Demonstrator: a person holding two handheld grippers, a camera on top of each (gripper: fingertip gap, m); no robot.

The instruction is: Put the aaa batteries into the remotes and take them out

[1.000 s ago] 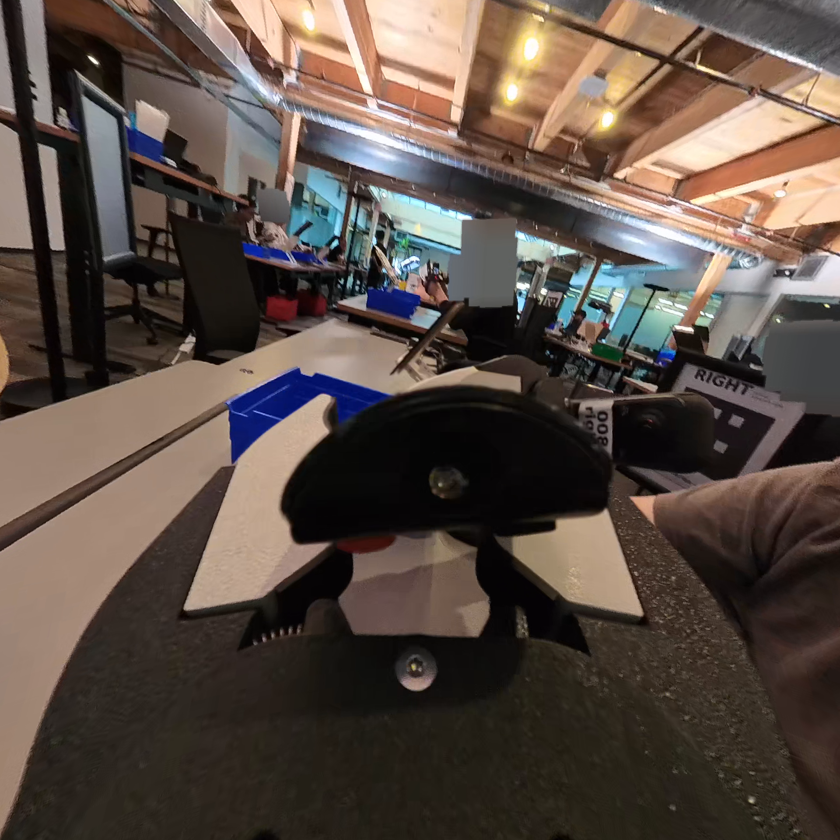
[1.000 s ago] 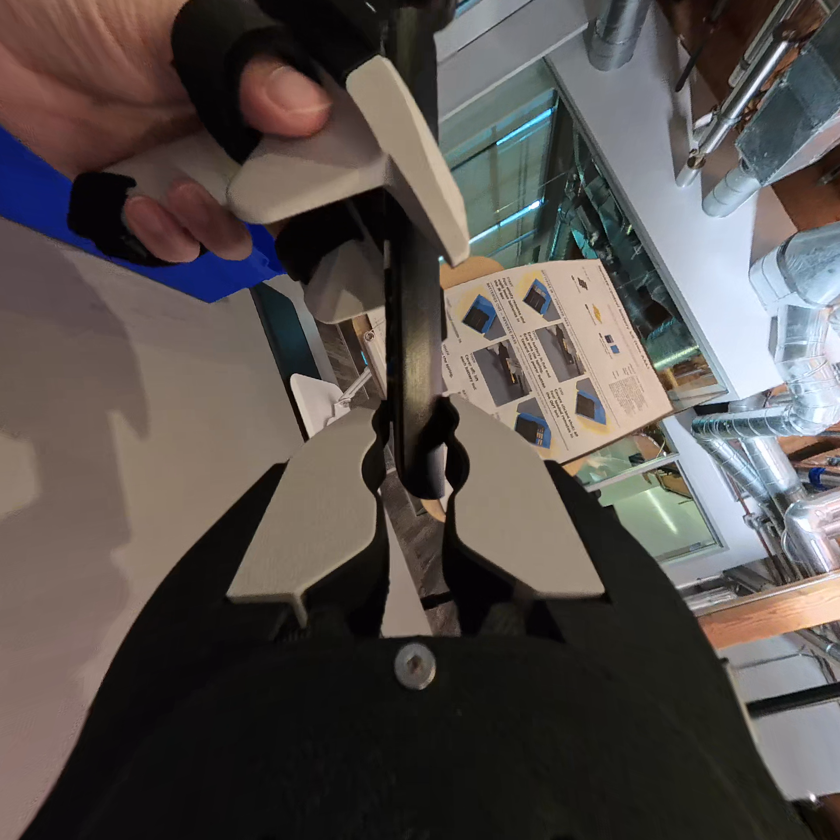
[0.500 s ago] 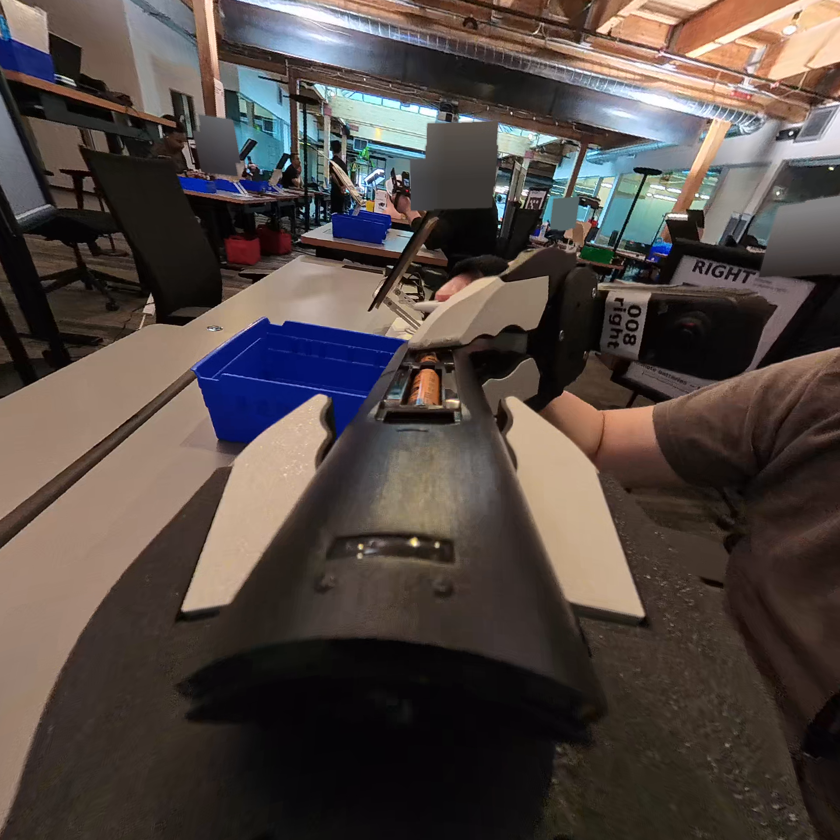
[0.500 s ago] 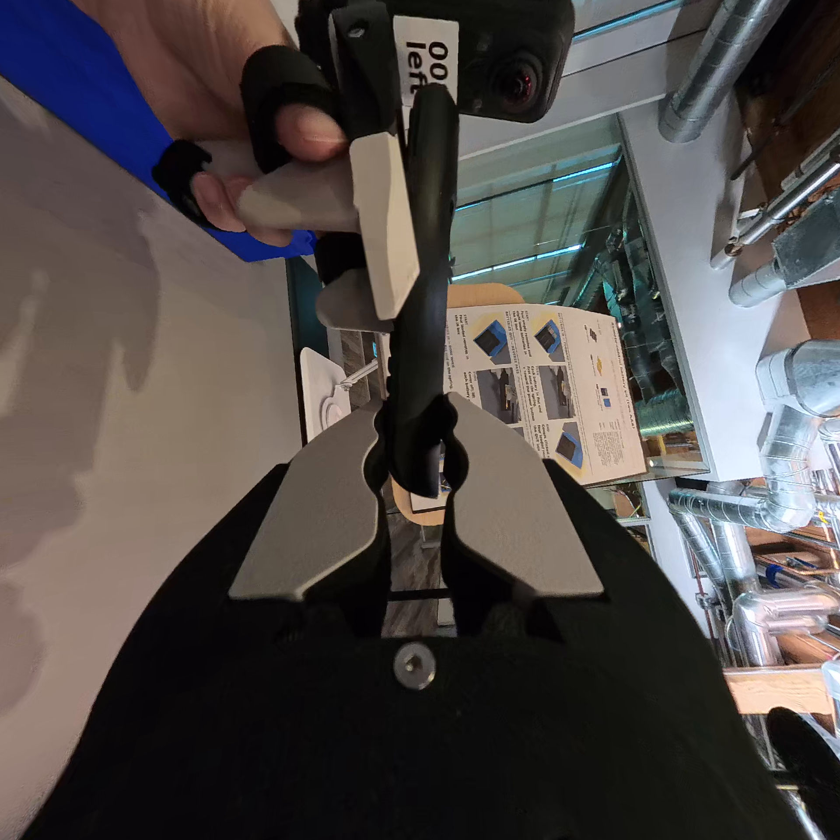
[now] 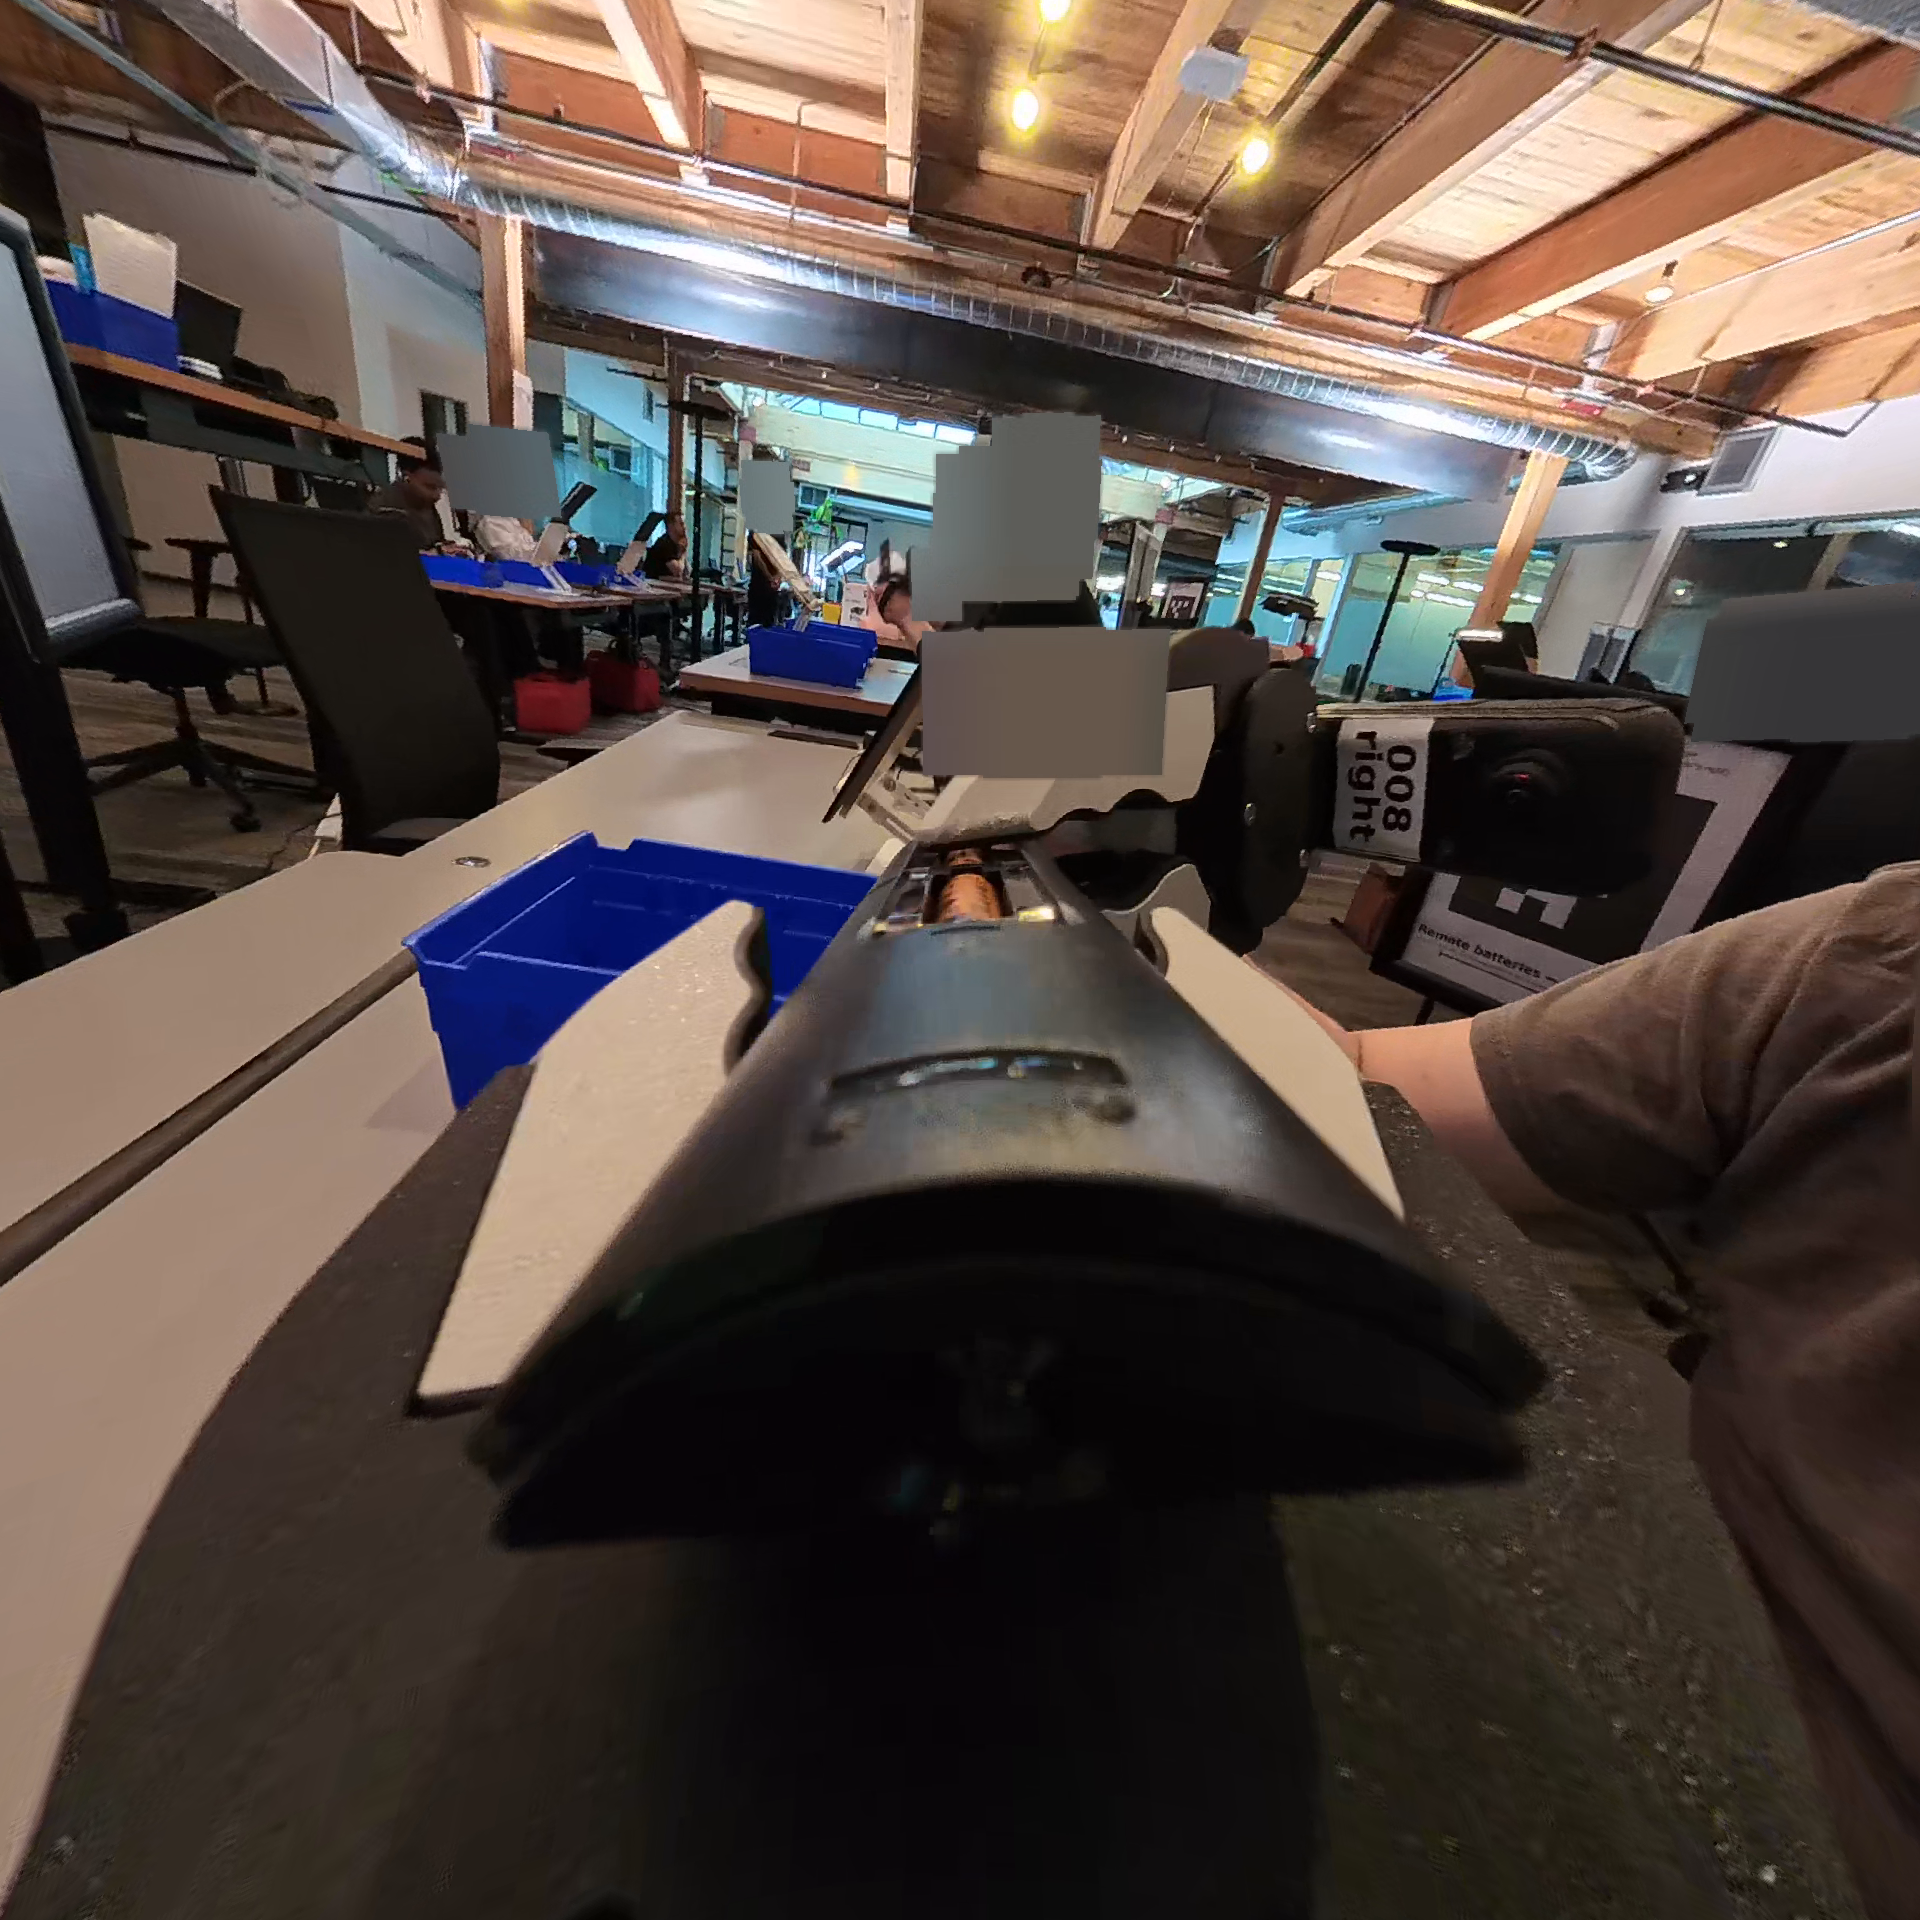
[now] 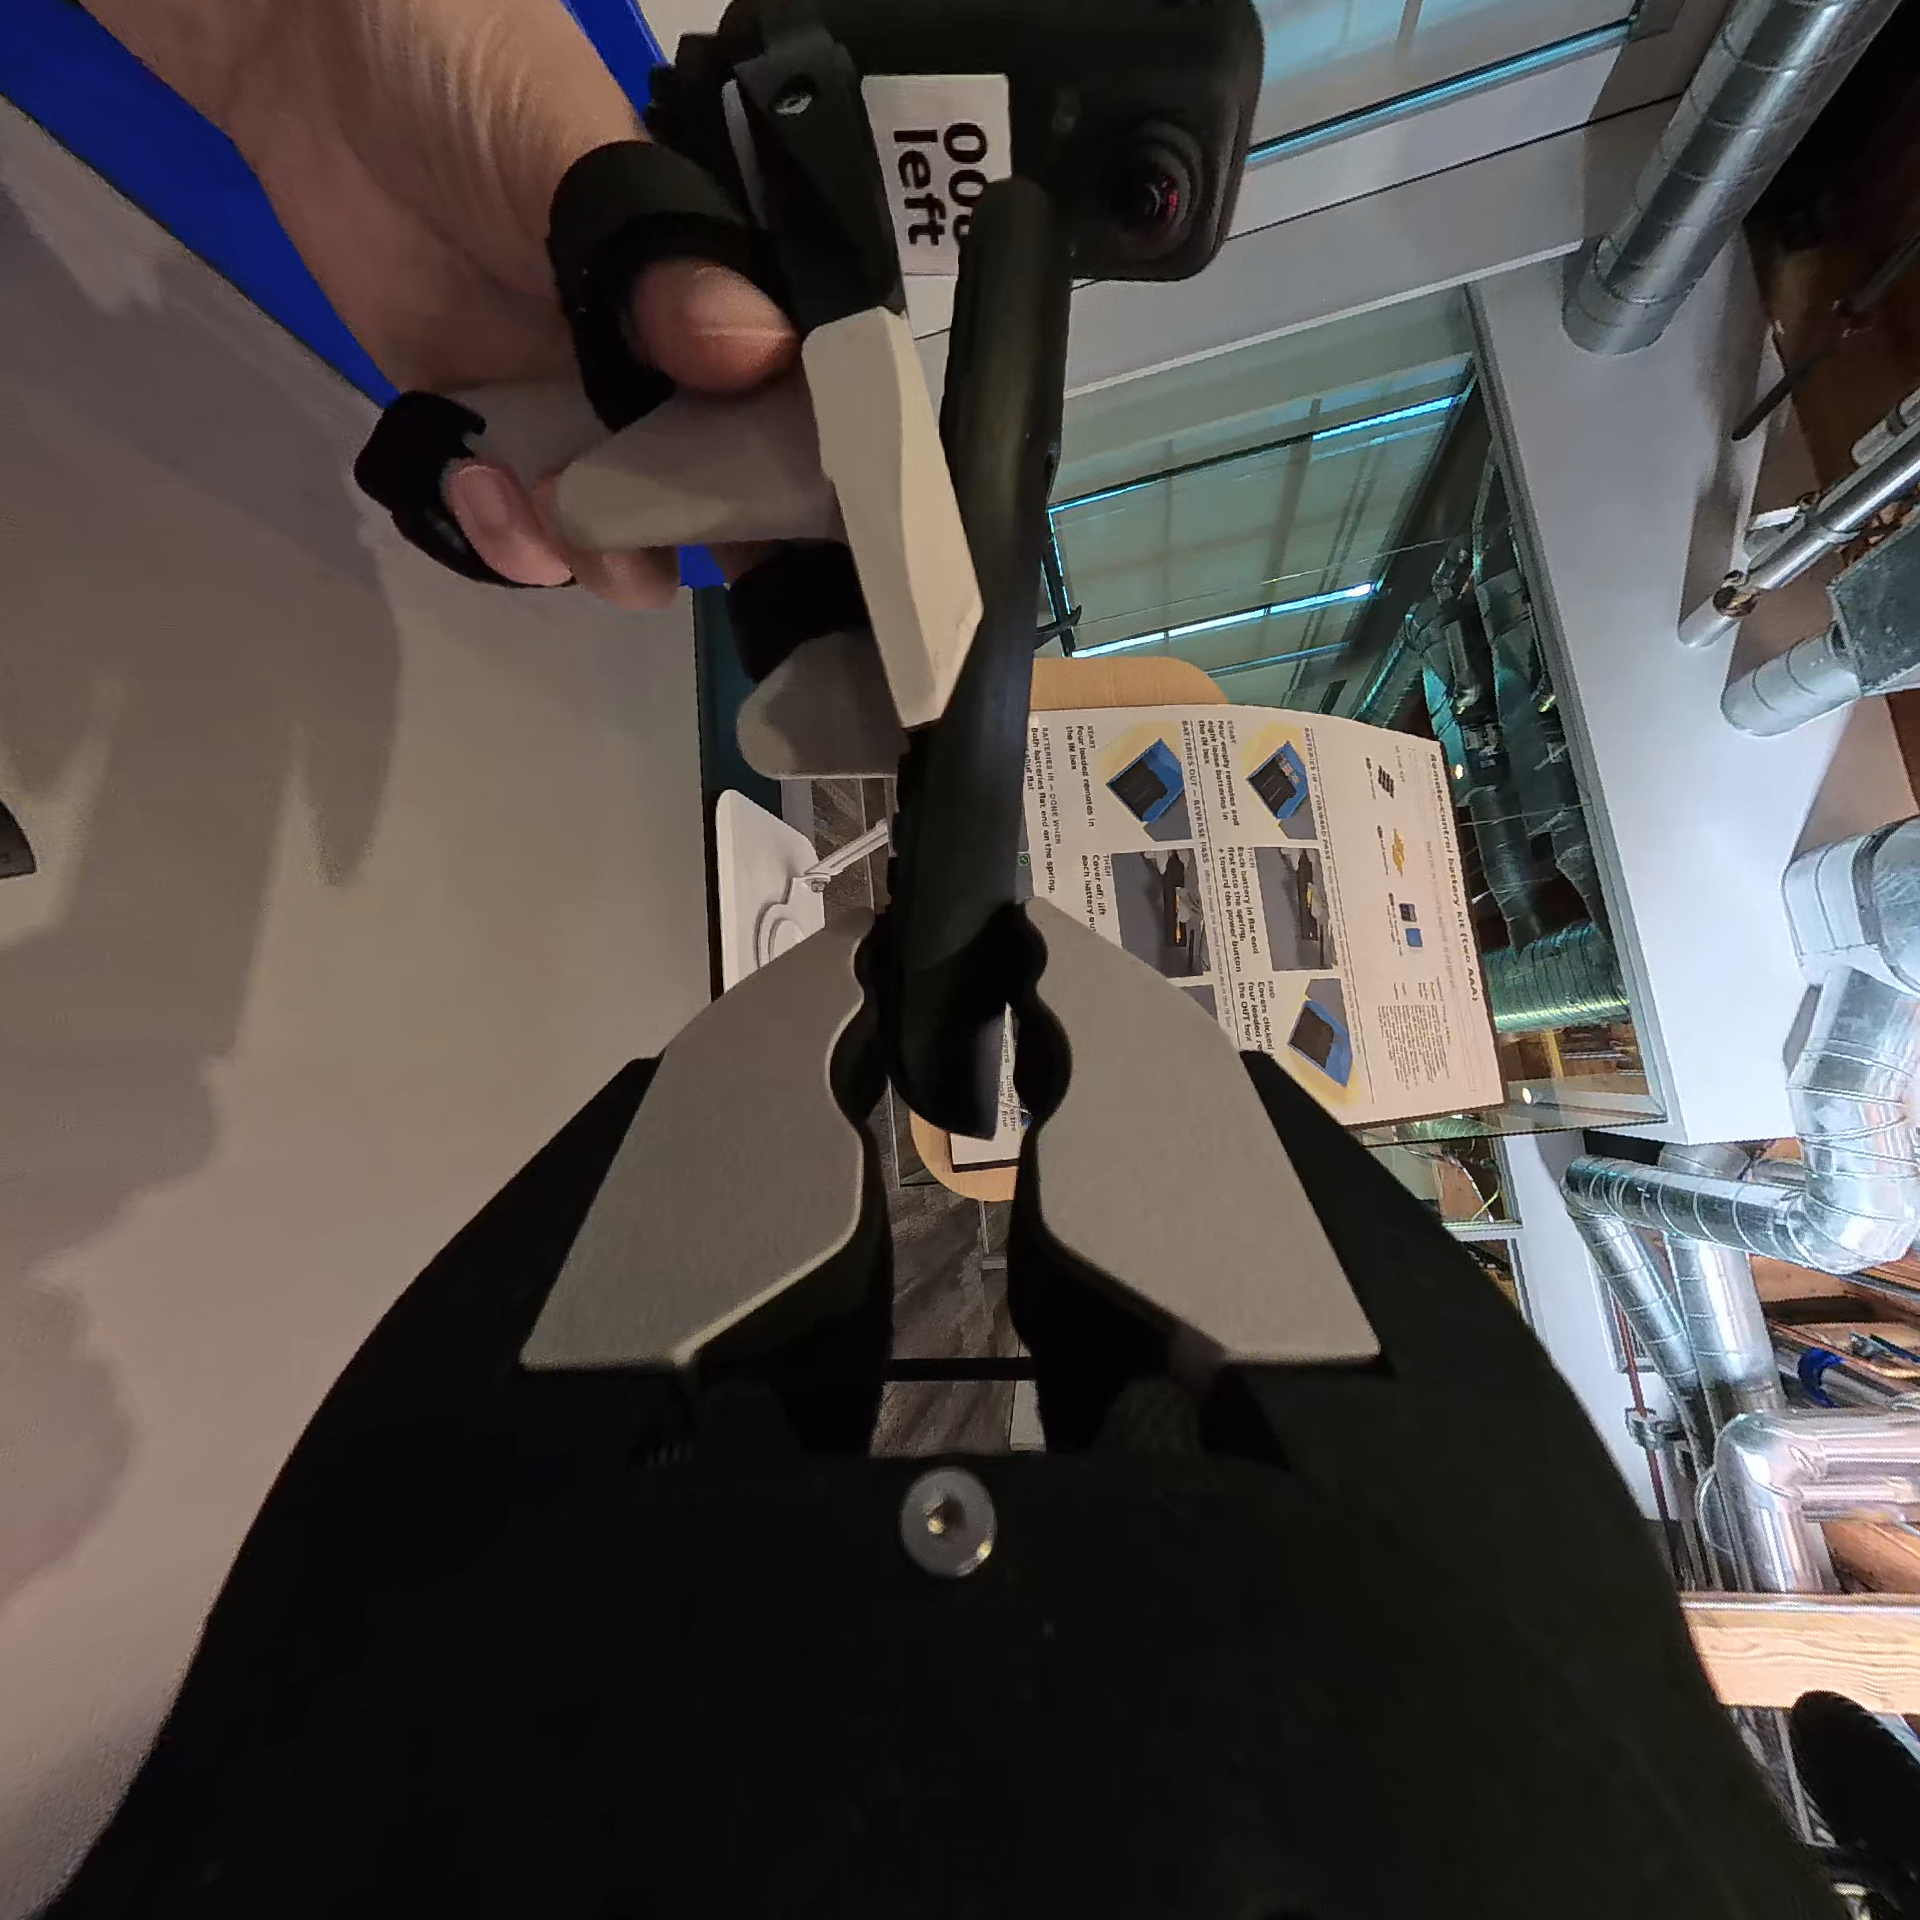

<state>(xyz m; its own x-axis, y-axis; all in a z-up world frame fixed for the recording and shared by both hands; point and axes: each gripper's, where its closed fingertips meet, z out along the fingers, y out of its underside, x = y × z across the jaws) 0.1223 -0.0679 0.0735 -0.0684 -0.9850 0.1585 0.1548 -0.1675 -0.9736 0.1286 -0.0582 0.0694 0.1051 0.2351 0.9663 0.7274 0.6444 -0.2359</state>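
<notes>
A black remote (image 5: 987,1143) is held in the air between both grippers. My left gripper (image 5: 956,935) is shut on its near part, one grey finger on each side. The remote's battery compartment is open and faces up, with a copper-coloured battery (image 5: 961,894) inside. My right gripper (image 5: 1081,847) clamps the far end, just past the compartment. In the right wrist view my right gripper (image 6: 956,935) is shut on the end of the remote (image 6: 1003,468). A finger (image 6: 894,520) of my left gripper presses on the remote's side farther up.
A blue bin (image 5: 582,935) stands on the grey table (image 5: 208,1039) to the left of the remote. A printed instruction sheet (image 6: 1299,914) stands beyond the table. A sleeved arm (image 5: 1714,1143) fills the right side. Office chairs and other desks are farther back.
The remote turned from end-on to lengthwise in the left wrist view, so its open compartment and battery now show. Both grippers kept hold. The left gripper sits farther from the right camera.
</notes>
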